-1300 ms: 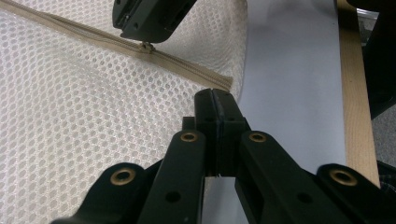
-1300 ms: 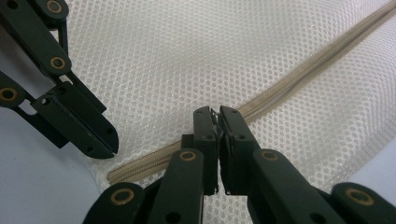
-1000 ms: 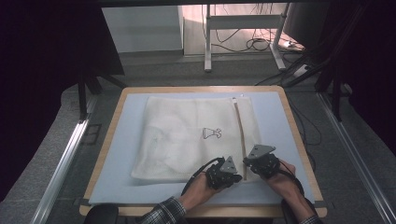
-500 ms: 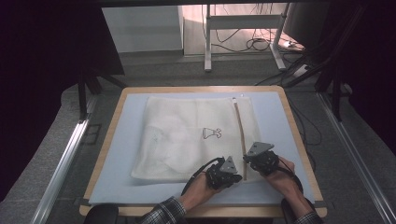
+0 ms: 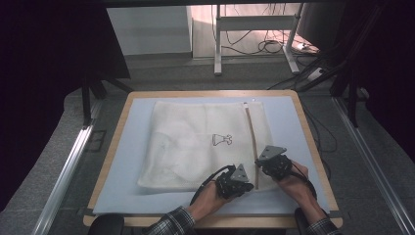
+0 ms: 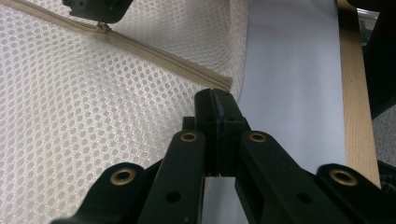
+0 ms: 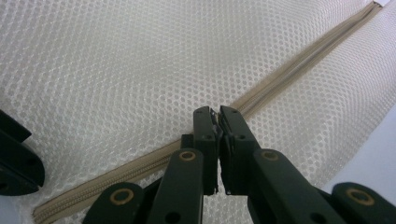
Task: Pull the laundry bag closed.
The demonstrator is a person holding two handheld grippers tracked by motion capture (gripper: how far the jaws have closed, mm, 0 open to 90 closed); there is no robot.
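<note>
A white mesh bag (image 5: pixel 205 144) lies flat on the table (image 5: pixel 122 161), its tan zipper (image 5: pixel 252 137) running near to far along the right side. The left gripper (image 6: pixel 215 100) has its jaws pressed together on the bag's near edge beside the zipper's end. The right gripper (image 7: pixel 215 114) sits on the zipper, jaws pinched on the small metal zipper pull (image 7: pixel 214 117).

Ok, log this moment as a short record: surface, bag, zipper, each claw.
surface: pale blue mat on a wood-edged table
bag: white mesh laundry bag, lying flat
zipper: tan zipper along the bag's right side
left claw: shut, pinching the bag's near edge by the zipper end
right claw: shut on the zipper pull
</note>
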